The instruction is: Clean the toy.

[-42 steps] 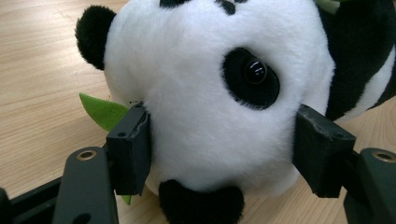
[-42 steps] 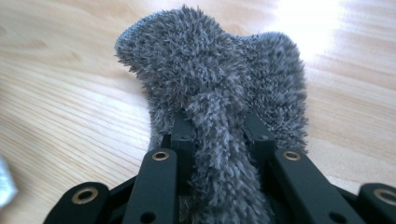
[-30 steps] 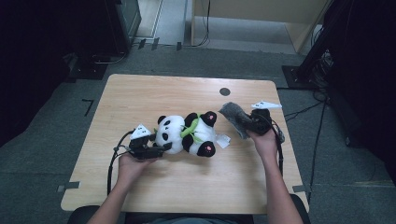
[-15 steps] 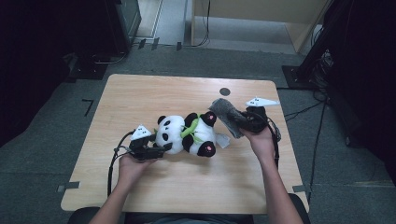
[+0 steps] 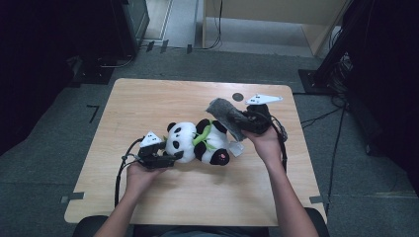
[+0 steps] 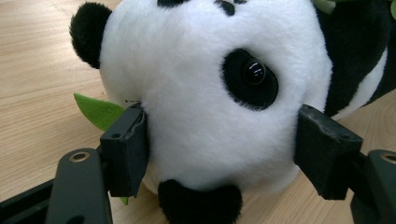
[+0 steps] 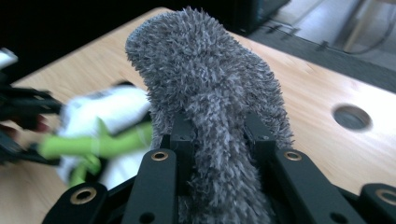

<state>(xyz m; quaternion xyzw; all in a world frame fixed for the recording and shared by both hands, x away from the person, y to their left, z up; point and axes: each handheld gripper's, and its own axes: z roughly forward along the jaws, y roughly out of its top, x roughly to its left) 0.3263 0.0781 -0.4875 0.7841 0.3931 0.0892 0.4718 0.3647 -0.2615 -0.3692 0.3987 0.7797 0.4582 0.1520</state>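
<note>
A black-and-white plush panda [image 5: 197, 140] with a green leaf scarf lies on its back on the wooden table [image 5: 163, 98]. My left gripper [image 5: 175, 155] grips its head from the left; in the left gripper view both pads [image 6: 126, 149] press into the white fur of the panda's head [image 6: 210, 93]. My right gripper [image 5: 237, 121] is shut on a grey fuzzy sock-like cloth [image 5: 222, 111], held above the table just right of the panda's feet. In the right gripper view the grey cloth [image 7: 205, 70] stands up from between the closed jaws of the right gripper [image 7: 219, 135], and the panda [image 7: 107, 126] is blurred behind it.
A dark round hole [image 5: 238, 97] sits in the table top behind the right gripper. A white tag [image 5: 236, 148] sticks out by the panda's foot. Cables trail from both grippers along the table. Dark equipment and a grey floor surround the table.
The right gripper has lifted the grey cloth and carried it left and farther away, closer to the panda's feet. The left gripper and the panda have stayed put.
</note>
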